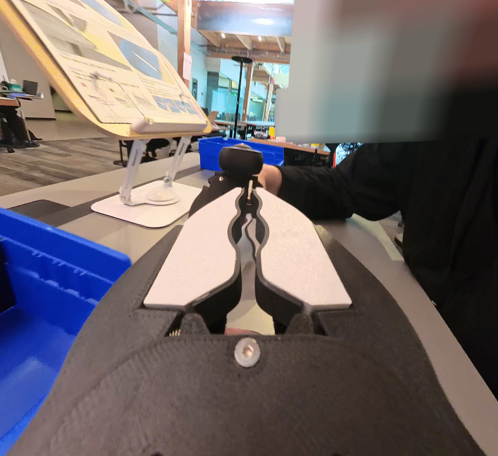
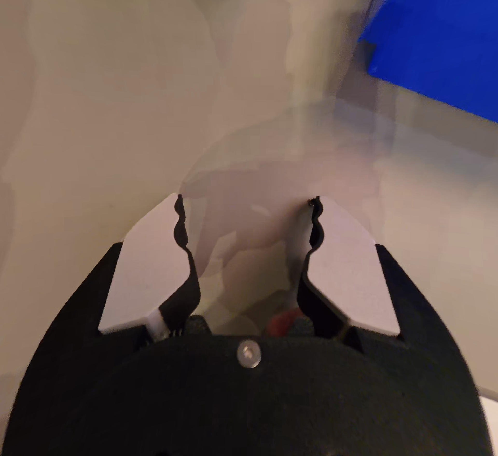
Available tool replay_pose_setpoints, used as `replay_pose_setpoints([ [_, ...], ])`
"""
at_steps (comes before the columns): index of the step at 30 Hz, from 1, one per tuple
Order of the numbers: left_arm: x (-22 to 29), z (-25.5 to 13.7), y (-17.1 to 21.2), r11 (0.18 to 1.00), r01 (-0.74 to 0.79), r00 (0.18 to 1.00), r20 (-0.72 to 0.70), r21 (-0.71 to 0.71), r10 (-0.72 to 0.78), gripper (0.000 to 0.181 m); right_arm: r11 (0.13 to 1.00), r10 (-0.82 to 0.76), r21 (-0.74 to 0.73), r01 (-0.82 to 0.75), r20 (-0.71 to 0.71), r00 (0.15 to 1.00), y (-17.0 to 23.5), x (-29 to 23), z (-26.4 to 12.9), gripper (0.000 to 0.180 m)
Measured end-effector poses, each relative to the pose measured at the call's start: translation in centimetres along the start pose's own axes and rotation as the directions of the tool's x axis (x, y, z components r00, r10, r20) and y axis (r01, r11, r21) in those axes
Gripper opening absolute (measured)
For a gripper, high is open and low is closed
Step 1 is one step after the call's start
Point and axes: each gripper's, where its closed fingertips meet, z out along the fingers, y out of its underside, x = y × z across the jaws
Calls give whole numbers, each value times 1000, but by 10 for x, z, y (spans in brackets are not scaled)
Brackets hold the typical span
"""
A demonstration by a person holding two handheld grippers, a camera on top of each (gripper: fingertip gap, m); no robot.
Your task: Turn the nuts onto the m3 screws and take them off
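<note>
In the left wrist view my left gripper [image 1: 249,202] is shut on a small metal screw [image 1: 249,192], which stands up out of the fingertips above the grey table [image 1: 116,230]. Just beyond it is the right gripper's black body [image 1: 240,158], held in a person's hand [image 1: 270,179]. In the right wrist view my right gripper [image 2: 248,197] is open wide and empty, close over the table top [image 2: 107,92]. A tiny dark ring, which looks like a nut [image 2: 310,202], sits at the tip of its right finger [image 2: 347,268]. I cannot tell whether it touches the finger.
A blue bin [image 1: 48,294] stands at the near left, another blue bin [image 1: 213,152] at the back. It or a like bin shows in the right wrist view [image 2: 436,47]. A tilted instruction board on a white stand [image 1: 140,208] stands left. A person's black sleeve [image 1: 350,189] lies at right. Left tips to right tips: about 15 centimeters.
</note>
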Motion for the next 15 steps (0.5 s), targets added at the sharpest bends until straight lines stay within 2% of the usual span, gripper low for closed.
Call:
replay_pose_setpoints([
  [10,18,21,21,995,-33,999,-16,-92,31,4,999,-5,45,3,34,999,7,-41,-8,88],
  [15,29,25,37,979,-72,997,-4,-190,73,4,999,-15,47,12,57,998,13,-61,-13,88],
])
